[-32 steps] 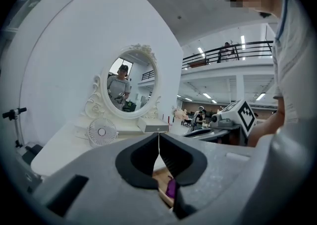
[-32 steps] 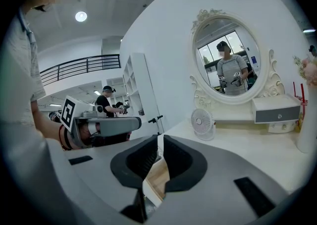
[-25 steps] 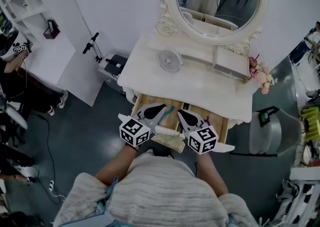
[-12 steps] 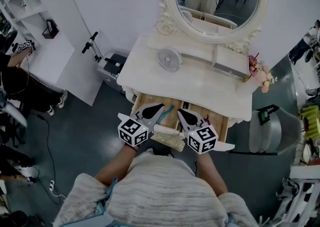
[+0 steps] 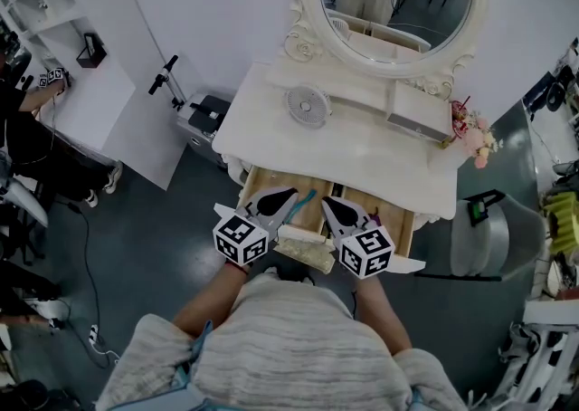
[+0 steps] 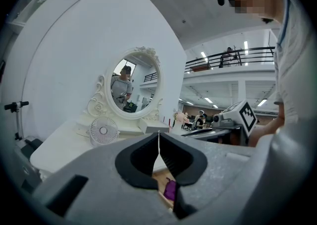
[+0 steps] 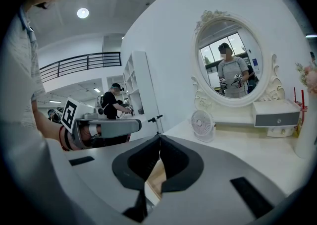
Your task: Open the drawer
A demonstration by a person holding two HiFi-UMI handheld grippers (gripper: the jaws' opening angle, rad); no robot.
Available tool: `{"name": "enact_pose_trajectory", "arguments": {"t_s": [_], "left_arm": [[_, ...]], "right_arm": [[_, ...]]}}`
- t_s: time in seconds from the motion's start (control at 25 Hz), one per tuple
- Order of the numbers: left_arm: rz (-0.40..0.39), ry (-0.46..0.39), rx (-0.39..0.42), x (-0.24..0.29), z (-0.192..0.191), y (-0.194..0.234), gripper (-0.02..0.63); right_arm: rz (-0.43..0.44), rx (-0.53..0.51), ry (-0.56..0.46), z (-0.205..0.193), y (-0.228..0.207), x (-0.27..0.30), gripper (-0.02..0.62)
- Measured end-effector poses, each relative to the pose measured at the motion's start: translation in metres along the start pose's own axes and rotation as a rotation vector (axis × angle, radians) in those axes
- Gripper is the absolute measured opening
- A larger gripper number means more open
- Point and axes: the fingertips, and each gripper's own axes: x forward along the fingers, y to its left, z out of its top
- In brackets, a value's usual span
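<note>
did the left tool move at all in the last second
No. The left tool sits at the same spot over the open drawer, just below the dressing table's front edge, as in both earlier head views.

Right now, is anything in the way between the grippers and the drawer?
Nothing visible is. The left gripper and the right gripper hang just above the drawer, which is already pulled out from the dressing table. Both are shut and empty. Only the person's body stands close in front of it.
</note>
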Motion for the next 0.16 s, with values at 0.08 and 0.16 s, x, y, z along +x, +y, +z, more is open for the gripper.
{"name": "enact_pose_trajectory", "arguments": {"t_s": [0.08,0.16], "left_arm": [[0.001,0.0,0.0,-0.0009,0.0,0.0012,0.018],[0.003,-0.001,-0.001,-0.0019,0.0002,0.0029,0.018]], "right_arm": [[0.002,0.0,0.002,0.0,0.0009,0.0014,0.009],[0.004,-0.001,0.002,0.0,0.002,0.0029,0.009]]}}
